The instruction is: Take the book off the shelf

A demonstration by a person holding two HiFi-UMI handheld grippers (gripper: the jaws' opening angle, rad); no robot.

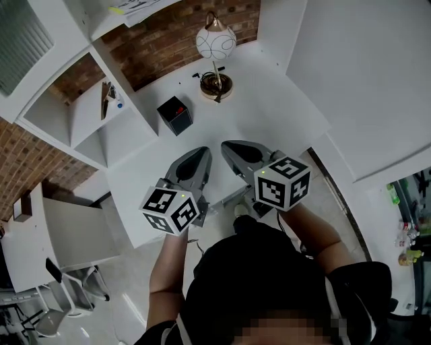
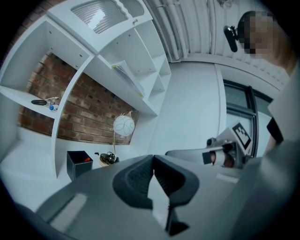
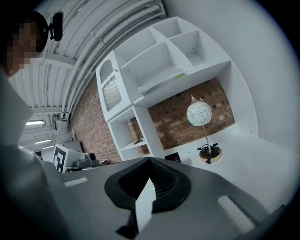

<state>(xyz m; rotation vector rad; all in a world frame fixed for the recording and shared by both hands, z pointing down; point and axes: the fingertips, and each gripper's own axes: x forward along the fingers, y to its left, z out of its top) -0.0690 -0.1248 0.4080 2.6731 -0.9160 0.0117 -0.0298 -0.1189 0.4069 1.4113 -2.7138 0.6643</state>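
Observation:
The book (image 2: 127, 77) is thin and pale with a yellow-green edge. It lies slanted on an upper board of the white shelf unit (image 2: 84, 65), and the right gripper view also shows the book (image 3: 161, 82). In the head view only its corner (image 1: 131, 8) peeks in at the top edge. My left gripper (image 1: 199, 155) and right gripper (image 1: 232, 145) hover side by side over the near part of the white desk (image 1: 269, 101), far below the book. Both point at the shelf wall. In each gripper view the jaws of the left gripper (image 2: 153, 157) and the right gripper (image 3: 149, 160) meet with nothing between them.
A globe lamp (image 1: 216, 42) with a coiled cable at its foot stands at the back of the desk. A black open box (image 1: 174, 115) holding something red sits beside the shelf's side wall. Small tools (image 1: 111, 96) lie in a lower compartment. A chair (image 1: 67, 290) stands down left.

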